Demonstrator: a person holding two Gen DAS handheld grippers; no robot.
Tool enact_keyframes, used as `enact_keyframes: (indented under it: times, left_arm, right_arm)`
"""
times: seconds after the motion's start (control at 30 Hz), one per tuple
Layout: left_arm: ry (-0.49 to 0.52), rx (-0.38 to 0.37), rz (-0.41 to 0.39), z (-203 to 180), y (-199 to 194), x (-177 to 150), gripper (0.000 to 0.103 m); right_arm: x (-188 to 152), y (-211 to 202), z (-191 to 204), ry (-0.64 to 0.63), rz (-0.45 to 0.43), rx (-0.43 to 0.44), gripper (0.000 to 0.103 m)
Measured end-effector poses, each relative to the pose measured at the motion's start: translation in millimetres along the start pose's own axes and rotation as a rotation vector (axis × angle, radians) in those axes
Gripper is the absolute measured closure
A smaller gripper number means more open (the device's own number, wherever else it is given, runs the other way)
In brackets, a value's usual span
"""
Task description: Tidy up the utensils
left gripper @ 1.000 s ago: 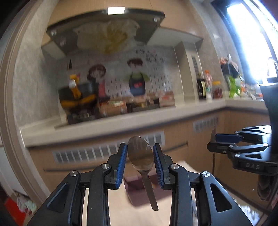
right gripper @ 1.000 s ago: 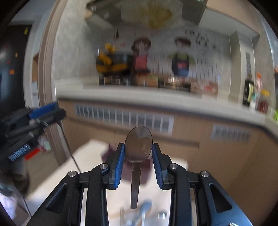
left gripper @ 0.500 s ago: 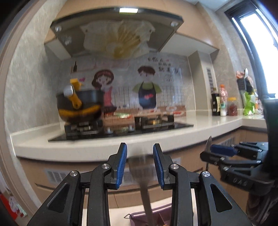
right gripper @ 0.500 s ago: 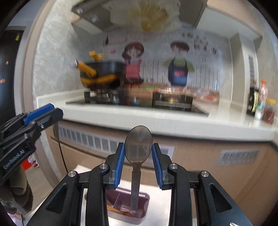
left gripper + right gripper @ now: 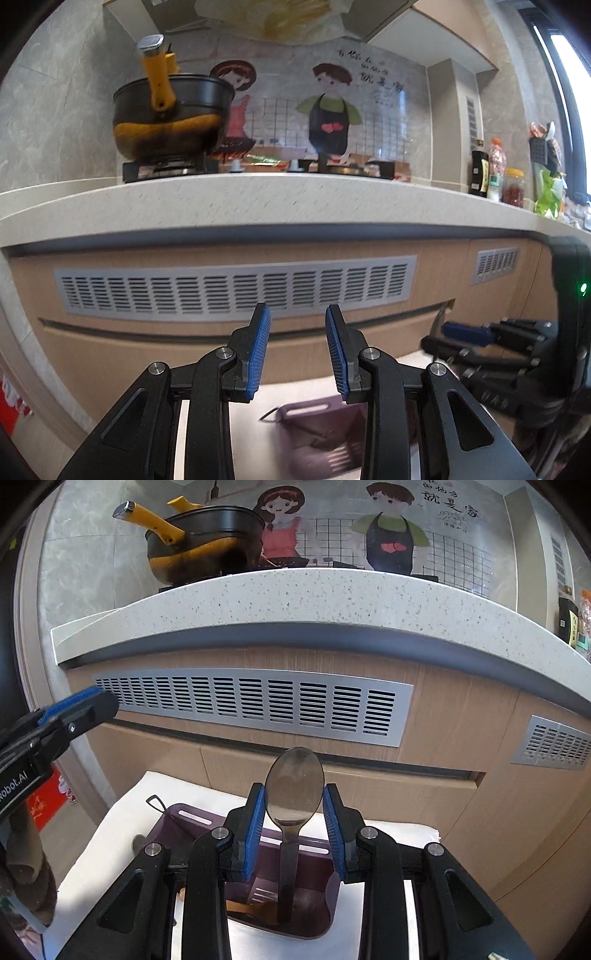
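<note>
- Right gripper [image 5: 294, 830]: pads clamp the bowl of one metal spoon [image 5: 294, 790], handle hanging into the one purple utensil caddy [image 5: 188, 821] below.
- Left gripper [image 5: 297, 350]: jaws apart, empty; a second ago it held a spoon.
- Only the right wrist view shows wooden utensils [image 5: 245, 908] inside the caddy.

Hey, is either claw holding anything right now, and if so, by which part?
The right claw holds a spoon by its bowl, handle hanging down. The left claw is open and holds nothing.
</note>
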State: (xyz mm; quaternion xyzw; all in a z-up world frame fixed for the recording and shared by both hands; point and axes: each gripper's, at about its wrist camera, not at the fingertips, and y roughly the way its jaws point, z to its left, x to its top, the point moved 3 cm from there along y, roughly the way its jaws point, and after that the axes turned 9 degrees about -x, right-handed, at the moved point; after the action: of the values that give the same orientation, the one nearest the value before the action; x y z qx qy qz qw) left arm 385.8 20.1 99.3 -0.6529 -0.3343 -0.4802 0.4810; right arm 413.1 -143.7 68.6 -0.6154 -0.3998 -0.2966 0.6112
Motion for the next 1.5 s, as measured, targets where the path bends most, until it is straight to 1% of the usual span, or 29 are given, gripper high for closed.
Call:
enact_keyframes:
  times: [0.1,0.17,0.27,0.33,0.4,0.47,0.5,0.57,0.63,0.7,0.8,0.83,0.87,0.93,1.0,1.03,1.07,1.13,1.2,1.3,1.4,1.43,1.5]
  left_arm:
    - [-0.003,0.046,0.039,12,-6,-13,0.07]
    - [-0.035,0.089,0.091,28,-9,-25,0.07]
    - [-0.124,0.156,0.202,59,-5,-47,0.07]
    - [-0.193,0.201,0.294,80,2,-65,0.069]
    - [-0.282,0.199,0.4,97,11,-88,0.068]
    - [-0.398,0.175,0.514,110,24,-115,0.062]
    - [-0.472,0.164,0.574,117,31,-131,0.062]
    - [-0.557,0.164,0.642,125,42,-151,0.062]
    - [-0.606,0.214,0.692,131,53,-165,0.062]
    - [-0.638,0.256,0.72,135,63,-172,0.062]
    - [-0.654,0.283,0.774,132,81,-176,0.059]
    - [-0.661,0.286,0.793,129,90,-177,0.057]
    - [-0.658,0.301,0.808,126,93,-182,0.052]
    - [-0.595,0.34,0.818,117,104,-180,0.048]
    - [-0.508,0.383,0.809,106,110,-181,0.048]
    - [-0.466,0.381,0.796,101,110,-181,0.052]
    - [-0.433,0.364,0.779,95,108,-181,0.066]
    - [-0.391,0.337,0.744,87,95,-184,0.065]
    - [-0.377,0.295,0.699,81,74,-188,0.066]
    - [-0.316,0.252,0.592,69,27,-187,0.066]
    - [-0.207,0.231,0.456,47,-27,-175,0.066]
    - [-0.181,0.211,0.413,36,-45,-171,0.066]
    - [-0.13,0.183,0.351,19,-72,-160,0.066]
  right_arm:
    - [8,-16,-7,0.016,-0.048,-0.007,0.074]
    - [13,-32,-12,0.018,-0.086,-0.012,0.074]
    - [20,-58,-18,0.012,-0.137,-0.039,0.074]
    - [23,-72,-20,0.009,-0.151,-0.041,0.074]
    - [22,-83,-22,0.005,-0.159,-0.045,0.074]
    - [18,-92,-23,0.002,-0.165,-0.043,0.074]
    - [16,-96,-24,0.001,-0.168,-0.043,0.074]
    - [10,-103,-27,-0.002,-0.169,-0.043,0.074]
    - [4,-106,-31,-0.002,-0.164,-0.045,0.074]
    - [-4,-109,-34,-0.008,-0.162,-0.062,0.074]
    - [-17,-110,-41,-0.007,-0.148,-0.071,0.074]
    - [-21,-109,-43,-0.003,-0.137,-0.069,0.074]
    - [-25,-108,-45,0.003,-0.122,-0.069,0.074]
    - [-30,-105,-48,0.01,-0.106,-0.072,0.074]
    - [-37,-105,-51,0.021,-0.09,-0.068,0.074]
    - [-40,-106,-52,0.024,-0.085,-0.066,0.074]
    - [-43,-107,-53,0.026,-0.082,-0.064,0.074]
    - [-49,-109,-54,0.028,-0.075,-0.063,0.074]
    - [-53,-111,-54,0.03,-0.065,-0.059,0.074]
    - [-60,-113,-51,0.035,-0.05,-0.034,0.074]
    - [-68,-116,-43,0.027,-0.03,-0.019,0.074]
    - [-70,-118,-40,0.019,-0.028,-0.019,0.074]
    - [-72,-122,-34,0.009,-0.03,-0.015,0.074]
